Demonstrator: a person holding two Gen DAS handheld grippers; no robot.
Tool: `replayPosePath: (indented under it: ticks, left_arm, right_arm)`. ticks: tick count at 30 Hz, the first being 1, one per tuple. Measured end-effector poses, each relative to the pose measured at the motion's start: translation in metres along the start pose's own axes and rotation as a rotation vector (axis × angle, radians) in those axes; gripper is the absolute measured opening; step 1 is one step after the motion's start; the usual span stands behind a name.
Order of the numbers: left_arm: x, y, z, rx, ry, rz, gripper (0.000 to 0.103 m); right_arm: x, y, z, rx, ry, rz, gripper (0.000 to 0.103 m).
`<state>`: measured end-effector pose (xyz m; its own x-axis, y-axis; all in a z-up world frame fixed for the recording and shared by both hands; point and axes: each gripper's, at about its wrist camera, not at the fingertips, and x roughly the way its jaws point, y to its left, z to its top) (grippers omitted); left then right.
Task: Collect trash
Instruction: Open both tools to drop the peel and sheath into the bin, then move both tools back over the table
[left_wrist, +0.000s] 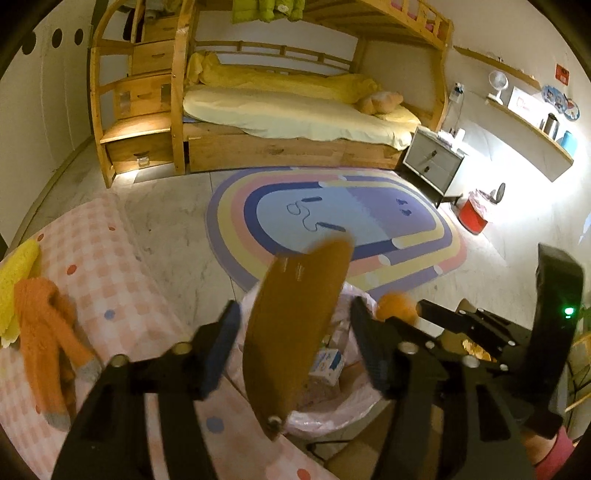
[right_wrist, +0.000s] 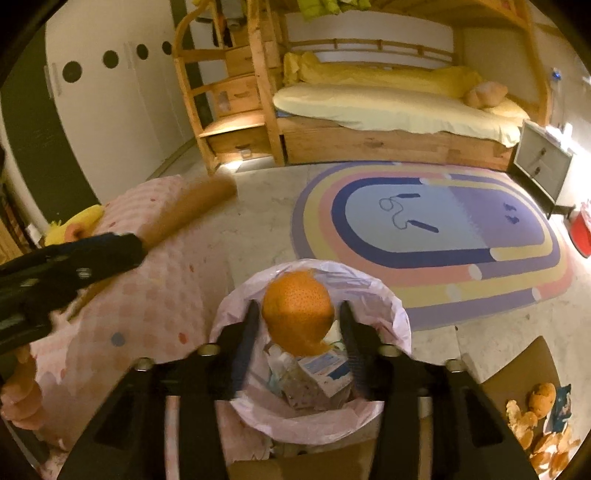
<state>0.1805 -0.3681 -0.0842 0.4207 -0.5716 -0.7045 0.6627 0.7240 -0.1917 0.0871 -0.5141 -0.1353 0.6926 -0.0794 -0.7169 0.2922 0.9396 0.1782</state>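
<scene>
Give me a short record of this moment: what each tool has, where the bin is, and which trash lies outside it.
left tool: open; a brown flat piece is between its fingers, with gaps on both sides
right tool: open; an orange peel is between its fingers, not visibly pressed
bin: lined with a pink bag, below both tools
in bin: a small carton and other scraps
outside bin: peel pieces on a brown surface, to the right
</scene>
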Motion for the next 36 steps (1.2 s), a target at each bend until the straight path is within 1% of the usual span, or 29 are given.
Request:
replayPosePath:
  ticks: [1,2,6,8,10,13,19,26,30,36]
  left_arm:
    - [-0.002,0.002,0.0,-0.004,-0.006,0.005,0.068]
    - [-0.005,0.004,0.0,-0.009,-0.01,0.008,0.069]
    - [-0.02,0.014,-0.006,-0.031,-0.018,0.027,0.069]
    - [-0.03,0.019,-0.012,-0.033,-0.021,0.068,0.069]
    - [-0.043,0.023,-0.021,-0.035,-0.025,0.085,0.069]
    - [-0.066,0.032,-0.038,-0.034,-0.023,0.134,0.069]
    - [-0.102,0.056,-0.066,-0.064,-0.016,0.186,0.069]
    - [-0.137,0.098,-0.097,-0.146,0.002,0.27,0.07]
    - [-0.154,0.12,-0.107,-0.191,0.001,0.309,0.07]
    - [-0.175,0.149,-0.111,-0.233,-0.031,0.359,0.071]
  right_arm:
    - [-0.001,0.0,0.0,0.005,-0.001,0.007,0.055]
    - [-0.004,0.0,-0.001,0.008,-0.005,0.004,0.055]
    - [-0.023,0.004,-0.004,0.015,-0.018,-0.016,0.056]
    - [-0.04,0.008,-0.007,0.024,-0.029,-0.018,0.056]
    - [-0.051,0.011,-0.01,0.031,-0.041,-0.012,0.056]
    - [-0.068,0.022,-0.017,0.024,-0.052,0.005,0.056]
    - [-0.092,0.06,-0.028,-0.028,-0.056,0.058,0.056]
    - [-0.097,0.113,-0.034,-0.115,-0.035,0.123,0.056]
    - [-0.097,0.14,-0.036,-0.16,-0.028,0.152,0.056]
    - [-0.091,0.178,-0.025,-0.229,-0.027,0.186,0.056]
